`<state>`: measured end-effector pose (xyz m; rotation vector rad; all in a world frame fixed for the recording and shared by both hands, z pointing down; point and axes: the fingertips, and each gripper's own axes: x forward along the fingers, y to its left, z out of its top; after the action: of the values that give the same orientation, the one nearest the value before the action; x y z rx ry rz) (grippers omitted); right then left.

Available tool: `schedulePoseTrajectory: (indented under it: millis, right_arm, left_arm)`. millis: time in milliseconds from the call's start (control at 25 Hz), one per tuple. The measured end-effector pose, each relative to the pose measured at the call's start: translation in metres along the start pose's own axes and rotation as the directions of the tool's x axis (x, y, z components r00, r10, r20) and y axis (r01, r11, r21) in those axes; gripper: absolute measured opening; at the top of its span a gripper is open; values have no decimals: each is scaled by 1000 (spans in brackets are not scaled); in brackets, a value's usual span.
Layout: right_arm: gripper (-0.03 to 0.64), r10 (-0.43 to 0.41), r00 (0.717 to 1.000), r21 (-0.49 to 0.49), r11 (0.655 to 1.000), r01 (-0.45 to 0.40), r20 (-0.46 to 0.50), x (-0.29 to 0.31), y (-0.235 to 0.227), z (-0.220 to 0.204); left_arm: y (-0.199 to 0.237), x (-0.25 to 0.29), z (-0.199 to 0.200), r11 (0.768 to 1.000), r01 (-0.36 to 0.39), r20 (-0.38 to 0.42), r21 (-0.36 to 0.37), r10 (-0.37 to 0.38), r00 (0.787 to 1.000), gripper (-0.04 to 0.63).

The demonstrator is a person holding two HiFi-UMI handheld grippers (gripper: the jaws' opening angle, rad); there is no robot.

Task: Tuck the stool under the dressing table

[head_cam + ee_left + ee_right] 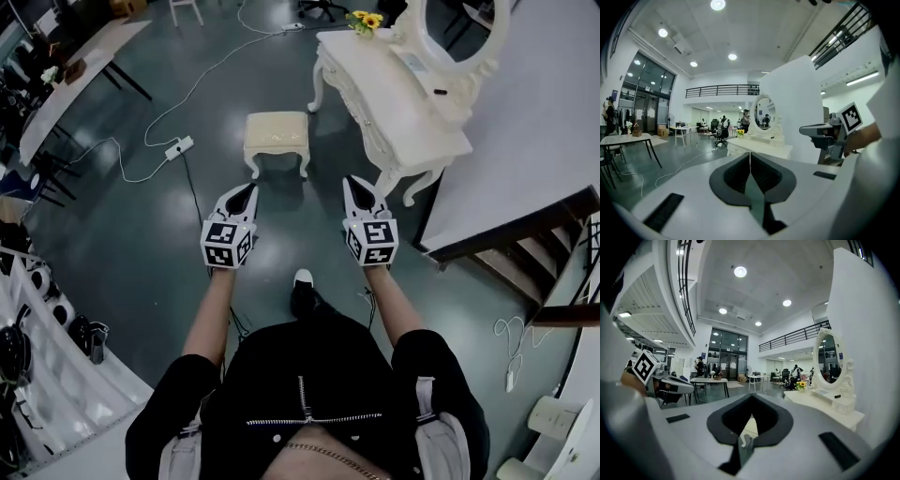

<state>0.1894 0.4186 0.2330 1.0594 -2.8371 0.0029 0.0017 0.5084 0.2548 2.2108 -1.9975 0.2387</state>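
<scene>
The left gripper [249,187] is fully closed and holds nothing. The right gripper [350,180] has its tips together and is empty too. Both point level at the stool [277,136], which stands on the open floor just ahead of them, beside the table [398,117] but apart from its drawer front, not under it.

The step in hand looks like the reach. To do it well, open both jaws before arriving and take the seat at its two ends, one gripper to each. Turn the stool square to the gap between the table's curved legs, then slide it in straight so its legs miss them. Mind the cable [192,192] on the floor at the stool's left.
</scene>
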Motion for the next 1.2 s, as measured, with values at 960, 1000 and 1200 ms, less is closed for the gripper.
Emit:
schedulePoseTrajectory:
  millis: [960,1000,1200]
  right_arm:
    - [6,-87,996,35,996,88,-27,159,-142,7]
    - [6,-97,995,34,995,98,-30,164,-145,6]
    - [6,-157,987,34,987,158,-47,204,-163,4]
  left_arm:
    - [71,220,57,996,88,-9,28,-87,996,23]
    - [75,229,58,995,98,-8,27,-98,995,23]
    - [103,286,67,987,158,-2,25,-158,987,23]
